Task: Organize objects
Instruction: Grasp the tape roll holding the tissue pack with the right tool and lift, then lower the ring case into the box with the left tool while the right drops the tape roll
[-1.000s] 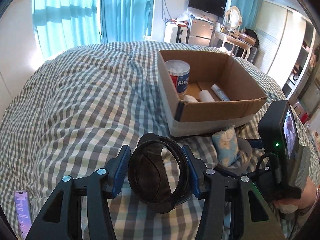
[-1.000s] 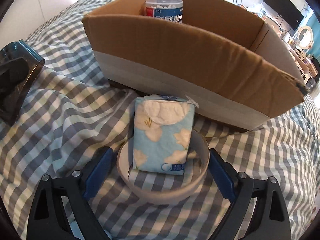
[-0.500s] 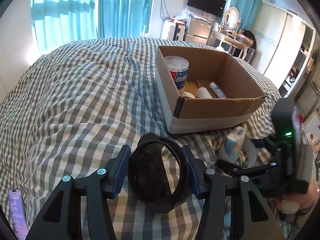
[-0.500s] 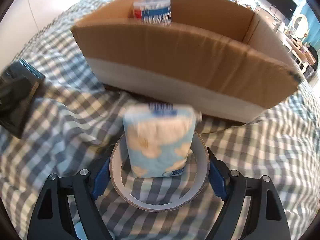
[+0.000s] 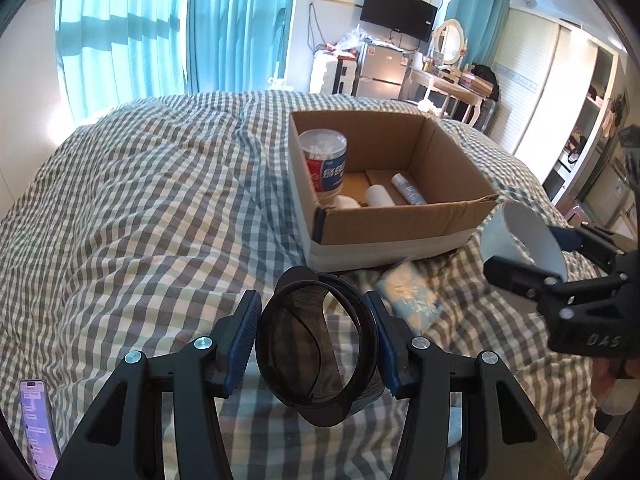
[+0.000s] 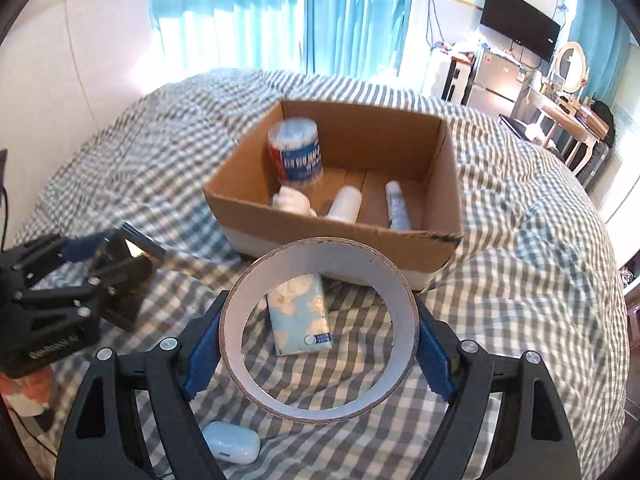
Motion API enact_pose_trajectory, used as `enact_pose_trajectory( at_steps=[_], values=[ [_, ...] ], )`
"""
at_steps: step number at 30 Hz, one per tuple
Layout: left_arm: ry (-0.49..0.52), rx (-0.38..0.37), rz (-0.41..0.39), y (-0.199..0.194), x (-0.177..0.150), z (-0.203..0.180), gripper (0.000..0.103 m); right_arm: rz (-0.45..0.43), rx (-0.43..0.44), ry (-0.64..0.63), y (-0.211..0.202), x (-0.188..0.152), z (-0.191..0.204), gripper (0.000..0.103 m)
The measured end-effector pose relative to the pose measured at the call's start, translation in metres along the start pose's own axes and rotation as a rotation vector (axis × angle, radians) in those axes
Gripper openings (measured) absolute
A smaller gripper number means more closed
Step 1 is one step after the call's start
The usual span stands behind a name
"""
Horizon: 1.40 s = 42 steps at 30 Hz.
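Right gripper [image 6: 318, 344], clamped on the tape roll [image 6: 320, 332], has lifted it clear of the tissue pack [image 6: 299, 314], leaving the cardboard box [image 6: 340, 216] ahead as its likely destination; left gripper [image 5: 314, 340] grips a dark cup [image 5: 316, 350].

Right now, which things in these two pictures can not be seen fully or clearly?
- Phone: left wrist view, cut off by the lens edge; screen text too small.
- Earbud case: right wrist view, partly behind the right claw.
- Label on the canister in the box: blurred.
- Tissue pack: seen only through the tape roll.
- Dark cup in the left claw: contents unclear.
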<state>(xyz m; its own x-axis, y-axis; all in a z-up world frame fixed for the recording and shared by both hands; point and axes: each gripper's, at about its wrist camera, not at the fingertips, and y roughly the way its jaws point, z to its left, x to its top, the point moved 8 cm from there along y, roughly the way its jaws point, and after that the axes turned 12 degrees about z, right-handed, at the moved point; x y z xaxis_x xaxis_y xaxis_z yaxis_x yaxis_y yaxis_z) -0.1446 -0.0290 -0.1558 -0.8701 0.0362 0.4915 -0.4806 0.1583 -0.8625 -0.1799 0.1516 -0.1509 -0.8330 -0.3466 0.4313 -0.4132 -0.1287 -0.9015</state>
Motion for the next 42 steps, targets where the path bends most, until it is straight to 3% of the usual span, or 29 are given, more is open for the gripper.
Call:
enact_pose_trajectory(
  at_steps=[17, 30, 42],
  values=[
    [0.039, 0.0, -0.103, -0.042, 0.031, -0.03, 0.053, -0.12, 0.032, 0.063, -0.061, 0.007, -0.013, 0.083],
    [0.041, -0.005, -0.112, -0.024, 0.072, -0.03, 0.053, -0.127, 0.049, 0.105, -0.051, 0.039, -0.031, 0.083],
    [0.05, -0.032, -0.128, 0.0, 0.121, -0.039, 0.053, -0.142, 0.055, 0.127, -0.033, 0.09, -0.049, 0.083]
  ],
)
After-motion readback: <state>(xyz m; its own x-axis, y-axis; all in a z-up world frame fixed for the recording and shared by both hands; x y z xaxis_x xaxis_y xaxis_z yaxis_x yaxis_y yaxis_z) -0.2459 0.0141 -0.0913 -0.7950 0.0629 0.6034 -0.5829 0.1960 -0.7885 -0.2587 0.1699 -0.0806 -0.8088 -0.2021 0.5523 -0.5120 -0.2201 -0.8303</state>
